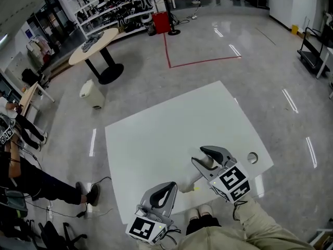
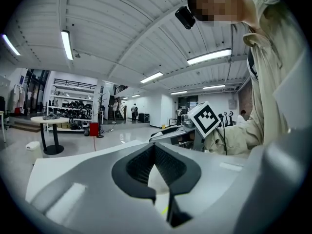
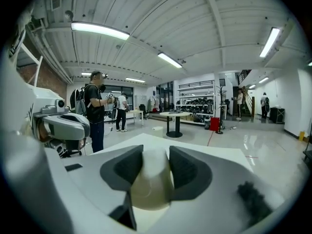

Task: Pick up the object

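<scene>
Right gripper (image 3: 156, 155): I read both jaws pressed against the flanks of a pale object, one dark pad on each side.
Pale object (image 3: 153, 179): cream-white, smooth and rounded, narrower at its far end. It sits between the right jaws, over the near edge of the table.
Object in head view (image 1: 193, 180): a light elongated shape running from the right gripper (image 1: 197, 155) toward my body.
Left gripper (image 2: 155, 147): jaw tips touching, nothing gripped. It sits near the right gripper, at the table's near edge (image 1: 167, 190).
Markings: black-and-white square patterns on the right marker cube (image 1: 232, 181) and the left marker cube (image 1: 147, 228). The right cube also shows in the left gripper view (image 2: 204, 118).
Other print: a blue wall sign (image 1: 26, 33), too small for me to read.
Table (image 1: 171, 129): white top, with a round hole (image 1: 252, 158) near its right corner.
Hard to make out: the object's outline nearly merges with the white top in the head view. I cannot tell whether it rests on the table or hangs clear.
Cut off: the gripper body hides the object's near end in the right gripper view.
Unidentified: a small yellowish spot (image 1: 196, 188) just beside the object.
Surroundings: red floor line (image 1: 197, 62), round table (image 1: 96, 46), shelving (image 1: 114, 4), and a standing person (image 3: 95, 111).
</scene>
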`<state>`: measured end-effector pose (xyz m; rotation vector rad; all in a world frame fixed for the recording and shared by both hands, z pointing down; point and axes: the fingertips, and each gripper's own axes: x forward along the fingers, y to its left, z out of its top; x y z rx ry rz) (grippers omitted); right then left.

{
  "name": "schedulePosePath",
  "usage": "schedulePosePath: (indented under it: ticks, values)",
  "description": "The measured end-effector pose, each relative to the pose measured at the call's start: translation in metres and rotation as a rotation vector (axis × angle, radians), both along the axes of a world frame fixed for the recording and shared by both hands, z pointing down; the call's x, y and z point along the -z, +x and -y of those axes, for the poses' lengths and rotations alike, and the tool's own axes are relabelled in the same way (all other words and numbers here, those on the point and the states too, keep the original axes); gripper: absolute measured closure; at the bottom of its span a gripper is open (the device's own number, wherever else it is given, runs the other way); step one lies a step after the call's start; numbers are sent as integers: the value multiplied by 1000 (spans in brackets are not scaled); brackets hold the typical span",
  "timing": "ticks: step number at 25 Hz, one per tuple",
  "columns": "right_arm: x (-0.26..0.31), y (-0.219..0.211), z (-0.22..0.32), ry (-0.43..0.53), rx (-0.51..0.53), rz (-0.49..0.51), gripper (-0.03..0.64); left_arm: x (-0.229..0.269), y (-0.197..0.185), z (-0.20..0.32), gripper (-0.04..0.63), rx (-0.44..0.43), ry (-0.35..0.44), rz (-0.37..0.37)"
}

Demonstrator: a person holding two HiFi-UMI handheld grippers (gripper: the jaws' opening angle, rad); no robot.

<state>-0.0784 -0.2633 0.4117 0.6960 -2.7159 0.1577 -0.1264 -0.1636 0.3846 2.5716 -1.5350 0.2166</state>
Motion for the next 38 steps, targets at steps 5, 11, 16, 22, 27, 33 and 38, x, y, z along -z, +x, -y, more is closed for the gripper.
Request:
schedulePosePath:
  ticks: [5,11,16,22,27,33,38]
  values:
    - [7,10,-16,13,3,19,443,2,11,-15,589,-6,7,7]
    - [22,34,-41,40,-6,27,443,17,34,-31,589,-35,42,16]
    - [38,45,-76,79,-23,35,443,34,48,-63,589,-65,68,10]
    - [45,61,-145,107,-57,56,443,37,61,-133,589,-94,122,26]
    - [46,78,-219,116,-81,75,443,35,73,-215,589,-98,112,29]
    - [46,99,-306,130,-80,91,443,28,89,-304,589,-78,123,30]
    - [58,108,-348,148,-86,96,443,37,96,-346,589,-84,123,31]
